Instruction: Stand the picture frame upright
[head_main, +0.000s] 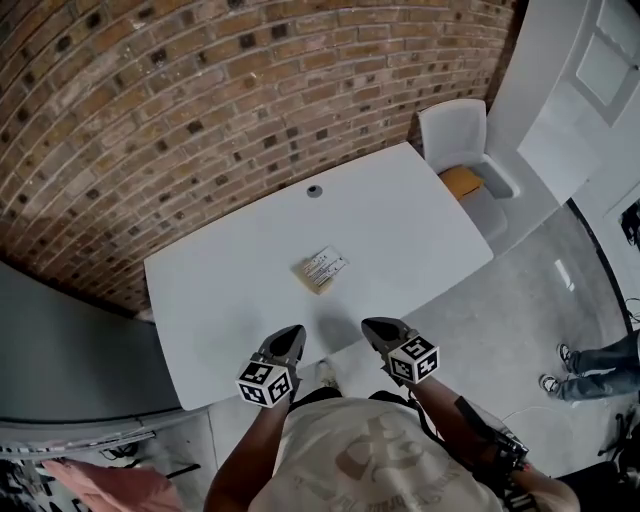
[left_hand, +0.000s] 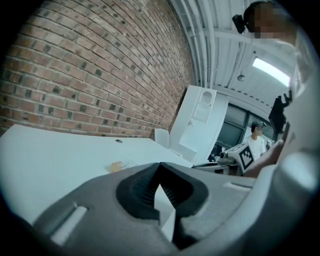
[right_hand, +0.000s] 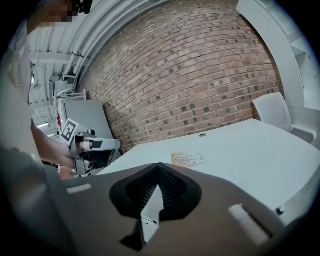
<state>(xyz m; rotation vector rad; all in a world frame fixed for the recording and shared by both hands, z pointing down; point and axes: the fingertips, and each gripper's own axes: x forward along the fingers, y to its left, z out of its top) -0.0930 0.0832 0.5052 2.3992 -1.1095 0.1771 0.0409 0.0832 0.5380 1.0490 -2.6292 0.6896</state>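
The picture frame (head_main: 321, 269) lies flat near the middle of the white table (head_main: 400, 215), a small pale card with a wooden edge. It shows small in the left gripper view as the frame (left_hand: 118, 166) and clearer in the right gripper view as the frame (right_hand: 188, 159). My left gripper (head_main: 292, 335) hovers over the table's near edge, jaws shut and empty. My right gripper (head_main: 377, 327) sits beside it at the same edge, also shut with nothing held. Both are well short of the frame.
A brick wall (head_main: 200, 90) runs behind the table. A white chair (head_main: 462, 140) with an orange cushion (head_main: 462, 181) stands at the far right corner. A small round grommet (head_main: 314, 190) sits at the table's back. A person's feet (head_main: 560, 370) are at the right on the floor.
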